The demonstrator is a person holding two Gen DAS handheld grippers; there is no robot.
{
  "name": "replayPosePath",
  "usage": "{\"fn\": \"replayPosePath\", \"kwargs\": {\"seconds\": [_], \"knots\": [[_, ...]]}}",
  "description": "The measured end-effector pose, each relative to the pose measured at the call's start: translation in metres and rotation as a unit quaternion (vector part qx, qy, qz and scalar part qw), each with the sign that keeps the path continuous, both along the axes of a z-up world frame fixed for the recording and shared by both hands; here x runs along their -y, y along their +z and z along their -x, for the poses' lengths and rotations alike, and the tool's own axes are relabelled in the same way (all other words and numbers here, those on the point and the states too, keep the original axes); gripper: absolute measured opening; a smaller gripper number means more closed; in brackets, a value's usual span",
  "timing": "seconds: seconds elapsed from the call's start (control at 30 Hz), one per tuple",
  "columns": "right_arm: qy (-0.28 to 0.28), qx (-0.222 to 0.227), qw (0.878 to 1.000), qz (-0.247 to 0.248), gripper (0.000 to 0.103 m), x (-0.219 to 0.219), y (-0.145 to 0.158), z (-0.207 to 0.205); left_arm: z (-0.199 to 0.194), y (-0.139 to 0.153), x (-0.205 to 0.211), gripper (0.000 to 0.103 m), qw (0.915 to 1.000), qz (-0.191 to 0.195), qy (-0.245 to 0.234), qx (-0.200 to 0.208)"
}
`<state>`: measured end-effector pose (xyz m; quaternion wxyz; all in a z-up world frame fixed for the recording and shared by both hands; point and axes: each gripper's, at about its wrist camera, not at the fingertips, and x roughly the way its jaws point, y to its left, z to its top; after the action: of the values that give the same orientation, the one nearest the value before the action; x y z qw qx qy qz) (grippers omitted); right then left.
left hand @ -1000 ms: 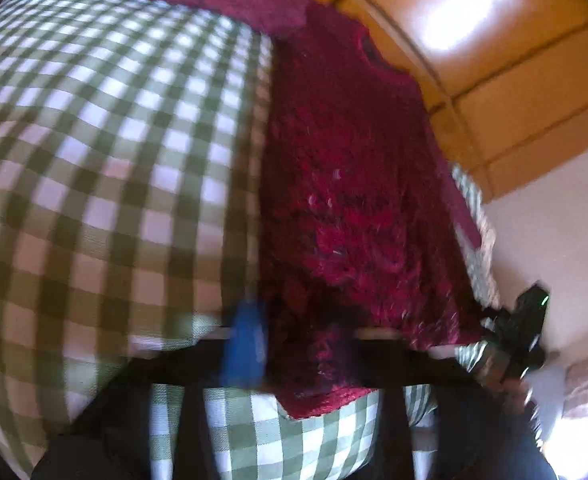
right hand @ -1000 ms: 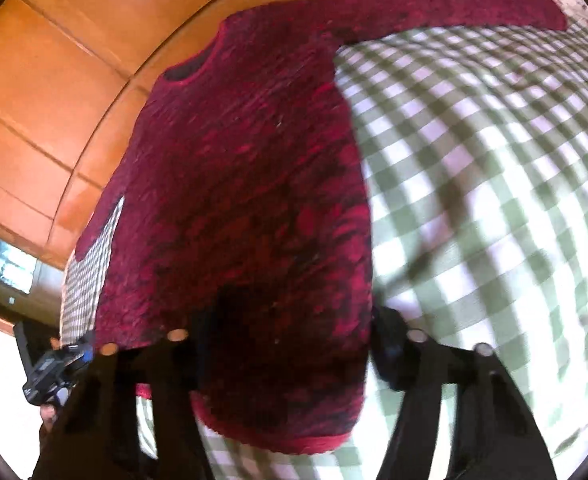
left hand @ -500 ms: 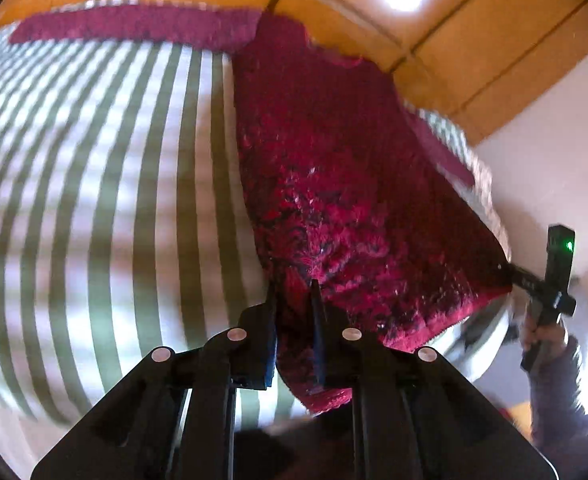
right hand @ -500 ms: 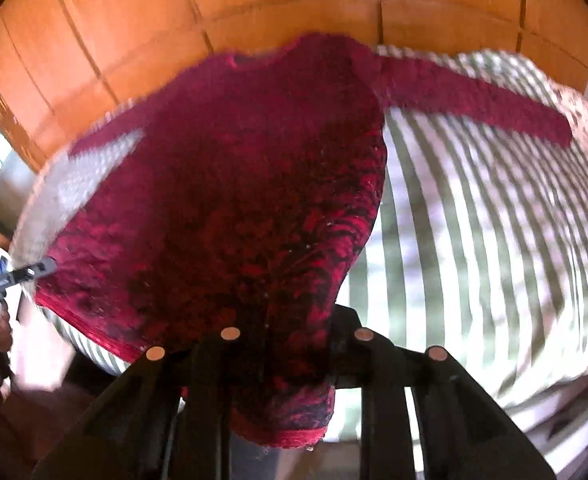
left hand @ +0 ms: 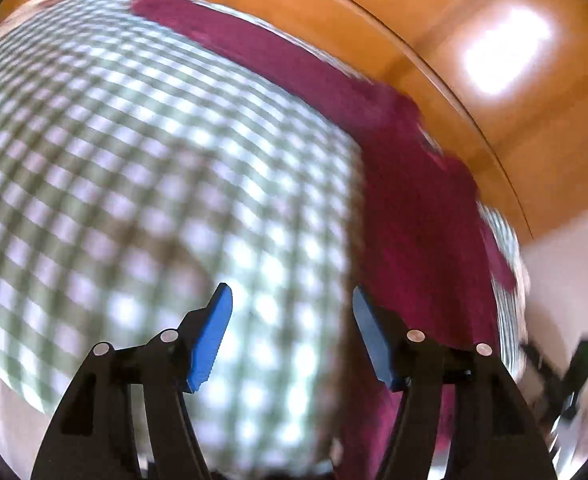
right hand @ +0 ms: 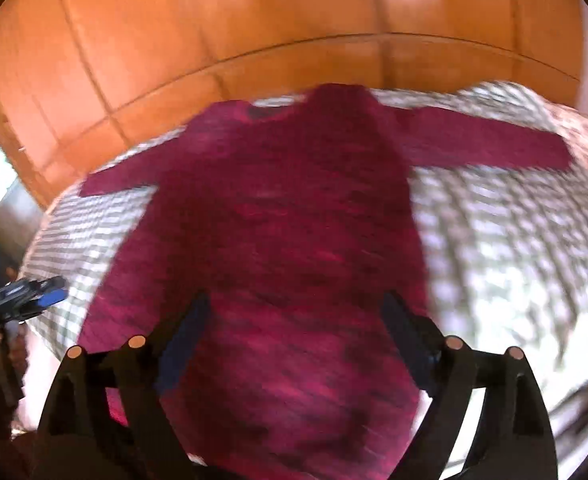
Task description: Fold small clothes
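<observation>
A fuzzy dark-red knit sweater (right hand: 286, 240) lies flat, sleeves spread, on a green-and-white checked cloth (left hand: 134, 160). Both the left gripper (left hand: 292, 300) and the right gripper (right hand: 294, 312) are opening their blue-padded fingers (left hand: 210, 336) and grip nothing.

Motion blur smeared the sweater (right hand: 286, 248) and the checked cloth (left hand: 142, 168). The sweater's hem ran off the right wrist view's bottom edge.
</observation>
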<state>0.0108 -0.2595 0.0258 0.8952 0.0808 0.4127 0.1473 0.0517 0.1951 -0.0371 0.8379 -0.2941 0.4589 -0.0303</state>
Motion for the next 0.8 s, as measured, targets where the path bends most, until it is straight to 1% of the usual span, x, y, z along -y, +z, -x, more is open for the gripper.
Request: {"fn": "replayPosePath", "kwargs": {"seconds": [0.07,0.1,0.17,0.2,0.27,0.3,0.33,0.37,0.43,0.47,0.5,0.57,0.6,0.67,0.7,0.73,0.8], "knots": [[0.030,-0.003,1.000,0.004,0.088,-0.032,-0.010,-0.014,-0.008,0.001,-0.030,0.061,0.9992,-0.001,0.040,0.004],[0.050,-0.004,0.999,0.016,0.088,-0.054,-0.018,-0.023,-0.016,0.003,-0.048,0.061,0.9977,0.000,0.067,0.007],[0.073,-0.007,0.996,0.044,0.088,-0.085,-0.033,-0.039,-0.024,0.005,-0.072,0.061,0.9948,0.004,0.102,0.010],[0.077,-0.003,0.995,0.056,0.088,-0.096,-0.039,-0.037,-0.031,0.008,-0.090,0.061,0.9922,0.005,0.124,0.014],[0.080,0.009,0.993,0.083,0.088,-0.112,-0.052,-0.039,-0.041,0.010,-0.109,0.061,0.9879,-0.005,0.154,0.022],[0.080,0.003,0.992,0.096,0.088,-0.117,-0.061,-0.043,-0.046,0.011,-0.115,0.061,0.9867,-0.008,0.161,0.025],[0.080,-0.007,0.992,0.098,0.089,-0.119,-0.072,-0.044,-0.057,0.014,-0.129,0.061,0.9840,-0.015,0.176,0.026],[0.078,-0.013,0.992,0.100,0.089,-0.123,-0.078,-0.047,-0.065,0.013,-0.134,0.061,0.9825,-0.014,0.184,0.025],[0.080,-0.005,0.992,0.093,0.095,-0.125,-0.084,-0.046,-0.085,0.011,-0.153,0.061,0.9792,-0.002,0.201,0.025],[0.084,-0.007,0.992,0.091,0.097,-0.125,-0.086,-0.047,-0.096,0.009,-0.160,0.061,0.9774,0.000,0.210,0.022],[0.091,-0.012,0.992,0.087,0.101,-0.126,-0.090,-0.048,-0.103,0.006,-0.167,0.061,0.9758,0.001,0.218,0.019],[0.094,-0.015,0.991,0.094,0.101,-0.131,-0.093,-0.050,-0.133,0.003,-0.181,0.061,0.9721,0.000,0.234,0.015],[0.094,-0.018,0.991,0.097,0.101,-0.131,-0.094,-0.052,-0.139,0.001,-0.183,0.061,0.9705,-0.002,0.241,0.013],[0.094,-0.022,0.990,0.099,0.101,-0.131,-0.094,-0.055,-0.163,-0.003,-0.193,0.062,0.9673,0.001,0.254,0.009],[0.093,-0.022,0.990,0.099,0.101,-0.133,-0.093,-0.055,-0.172,-0.005,-0.197,0.064,0.9659,0.007,0.259,0.007],[0.092,-0.021,0.990,0.101,0.101,-0.134,-0.093,-0.055,-0.181,-0.008,-0.202,0.068,0.9634,0.012,0.268,0.005],[0.092,-0.017,0.990,0.104,0.101,-0.136,-0.092,-0.052,-0.197,-0.013,-0.210,0.071,0.9611,0.012,0.276,0.001]]}}
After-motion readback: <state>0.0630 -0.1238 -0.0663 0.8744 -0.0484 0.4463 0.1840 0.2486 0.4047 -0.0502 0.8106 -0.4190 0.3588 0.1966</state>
